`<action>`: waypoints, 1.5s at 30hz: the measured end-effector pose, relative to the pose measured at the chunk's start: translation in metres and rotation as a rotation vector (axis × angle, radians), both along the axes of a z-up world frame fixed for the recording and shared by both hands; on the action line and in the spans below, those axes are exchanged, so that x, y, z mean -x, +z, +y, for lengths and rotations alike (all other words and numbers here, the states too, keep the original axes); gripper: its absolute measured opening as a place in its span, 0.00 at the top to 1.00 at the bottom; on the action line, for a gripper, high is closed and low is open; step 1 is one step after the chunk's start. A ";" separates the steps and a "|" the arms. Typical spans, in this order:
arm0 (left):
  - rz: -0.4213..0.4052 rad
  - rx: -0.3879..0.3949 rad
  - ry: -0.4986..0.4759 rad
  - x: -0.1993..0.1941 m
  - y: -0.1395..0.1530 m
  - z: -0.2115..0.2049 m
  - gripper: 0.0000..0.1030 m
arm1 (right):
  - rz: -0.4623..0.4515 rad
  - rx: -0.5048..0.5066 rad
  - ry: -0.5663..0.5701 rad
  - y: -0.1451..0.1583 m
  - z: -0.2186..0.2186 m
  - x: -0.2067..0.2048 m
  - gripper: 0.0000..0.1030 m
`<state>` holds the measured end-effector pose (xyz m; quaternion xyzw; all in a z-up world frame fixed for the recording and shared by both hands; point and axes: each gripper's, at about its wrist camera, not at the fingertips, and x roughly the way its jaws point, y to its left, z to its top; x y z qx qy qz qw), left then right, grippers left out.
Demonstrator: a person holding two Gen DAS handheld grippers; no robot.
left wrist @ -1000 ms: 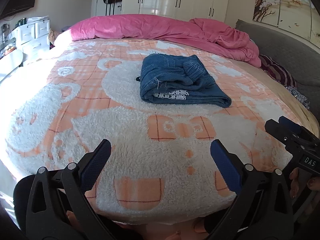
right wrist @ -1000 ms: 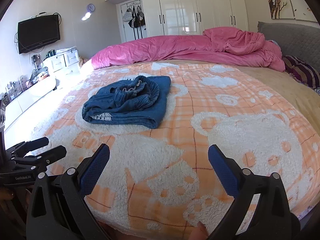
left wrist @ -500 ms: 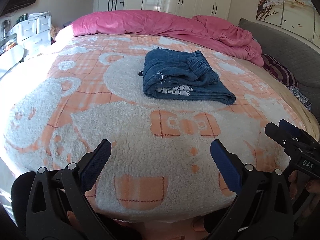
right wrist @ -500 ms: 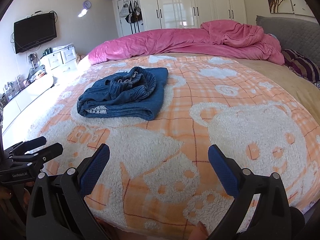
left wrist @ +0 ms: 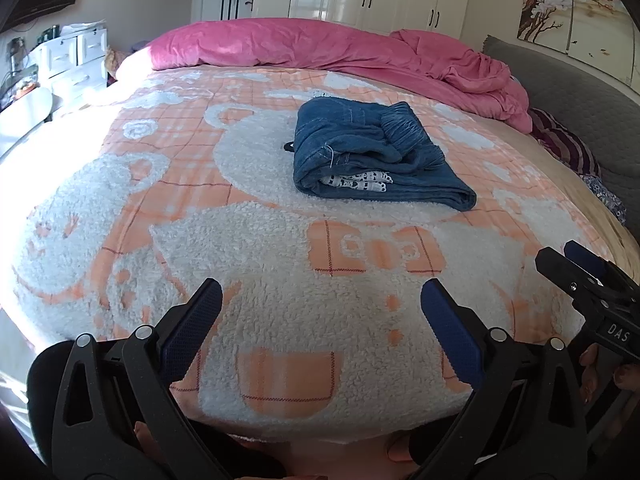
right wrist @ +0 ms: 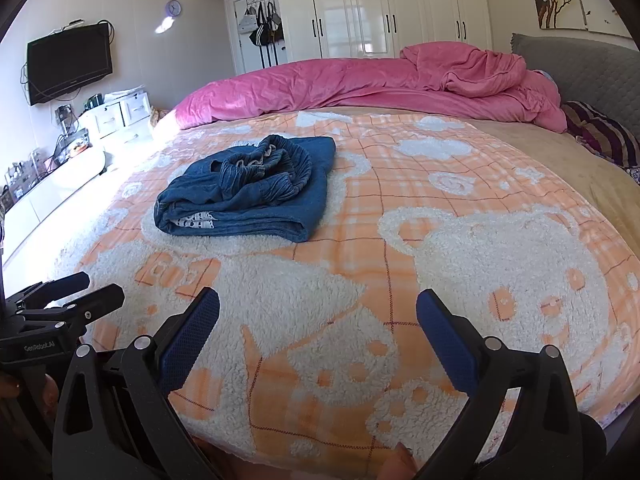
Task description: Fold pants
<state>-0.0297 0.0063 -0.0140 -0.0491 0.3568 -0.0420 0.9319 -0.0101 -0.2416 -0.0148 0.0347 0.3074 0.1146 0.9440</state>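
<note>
The blue denim pants (left wrist: 372, 152) lie folded in a compact bundle on the orange-and-white fleece blanket (left wrist: 280, 280), with the elastic waistband on top and a patterned white lining showing at the near edge. They also show in the right wrist view (right wrist: 256, 192). My left gripper (left wrist: 320, 320) is open and empty, well short of the pants, above the near edge of the bed. My right gripper (right wrist: 318, 324) is open and empty, also near the bed's front edge and apart from the pants. Each gripper shows at the side of the other's view.
A pink duvet (left wrist: 340, 48) is bunched along the far side of the bed. A grey headboard (right wrist: 592, 64) and striped pillow (right wrist: 604, 132) are at the right. White drawers (right wrist: 116, 116), a wall TV (right wrist: 68, 62) and wardrobes (right wrist: 380, 12) stand beyond.
Both grippers stay open and empty. The views have shifted slightly, so the folded pants appear a little lower and nearer. The pants have not moved on the blanket.
</note>
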 end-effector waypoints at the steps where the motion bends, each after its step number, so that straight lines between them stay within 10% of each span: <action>1: 0.000 0.000 -0.001 0.000 0.000 0.000 0.09 | -0.001 0.001 0.001 0.000 0.000 0.000 0.04; 45: 0.028 -0.006 0.016 -0.003 0.001 0.004 0.09 | -0.010 0.019 -0.005 0.004 0.003 0.002 0.04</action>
